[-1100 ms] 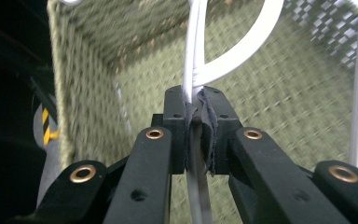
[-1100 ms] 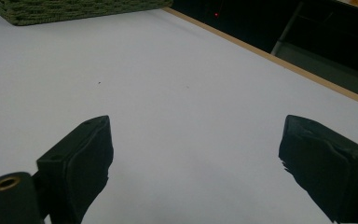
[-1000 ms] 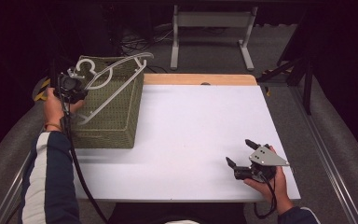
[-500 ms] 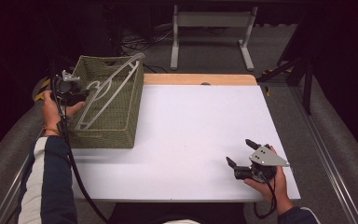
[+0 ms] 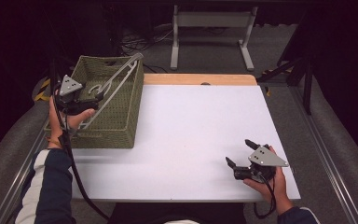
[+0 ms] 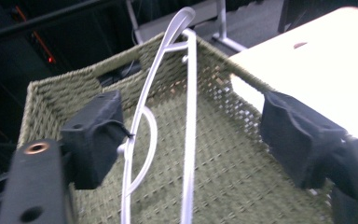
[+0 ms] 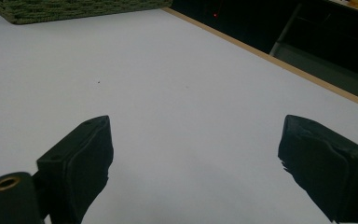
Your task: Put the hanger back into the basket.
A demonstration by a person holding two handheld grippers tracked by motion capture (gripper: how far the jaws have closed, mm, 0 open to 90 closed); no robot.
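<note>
Light falls from above onto the white rectangular tabletop (image 5: 200,126), which reads evenly bright in the high view, while the surroundings beyond it sink into near-black. Shadows on the surface are faint and soft. In the left gripper view the tabletop blows out to glare at upper right, and the olive woven basket (image 6: 242,154) looks soft and slightly smeared. The right gripper view is dim, greyish, grainy.

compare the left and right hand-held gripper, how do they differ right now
The left hand-held gripper is raised over the basket, open jaws either side of the white hanger, one pad touching its wire. The right hand-held gripper sits low over the bare table near its front edge, with nothing between its jaws. Both are open, each held in one hand.
</note>
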